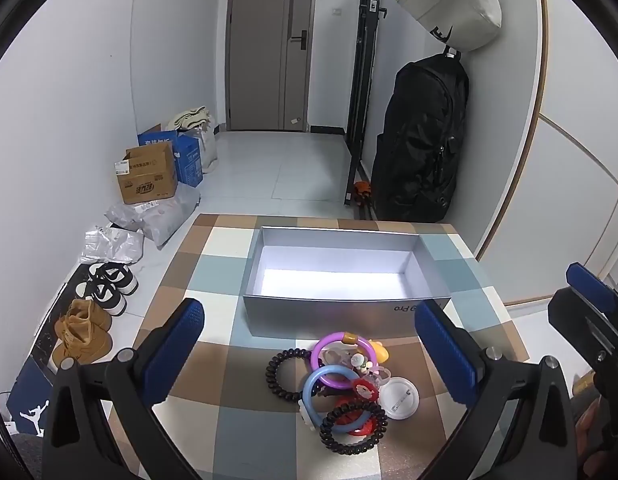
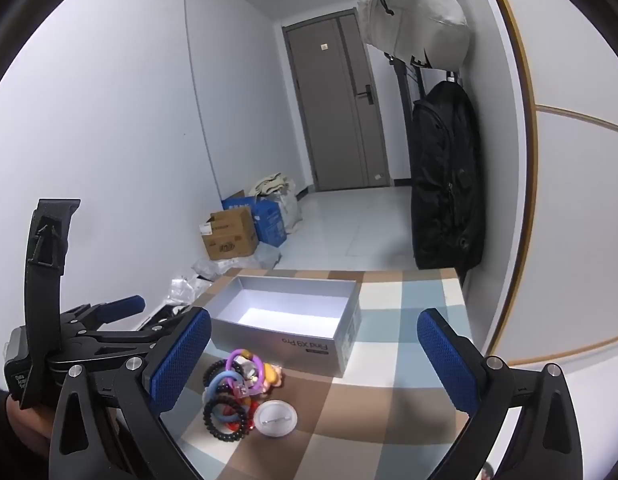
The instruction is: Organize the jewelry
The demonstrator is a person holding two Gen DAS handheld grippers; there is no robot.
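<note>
Your heap of plastic rings, black coil hair ties and a round white pin badge (image 1: 399, 396) lies just in front of the open, empty silver cardboard box (image 1: 329, 314), handy for dropping in. Your left gripper (image 1: 309, 356) hovers over the heap, your right gripper (image 2: 313, 356) beside it, both spread fully and holding nothing, likely ready to pick.

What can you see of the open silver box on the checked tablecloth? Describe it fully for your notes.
The silver box is a shallow rectangular tray, seemingly cardboard, lidless and empty, with a white floor lit bright. Its near wall carries upside-down print reading "Find X9 Pro". It sits flat on the checked tablecloth, behind the heap of bracelets. Neither gripper touches it.
</note>
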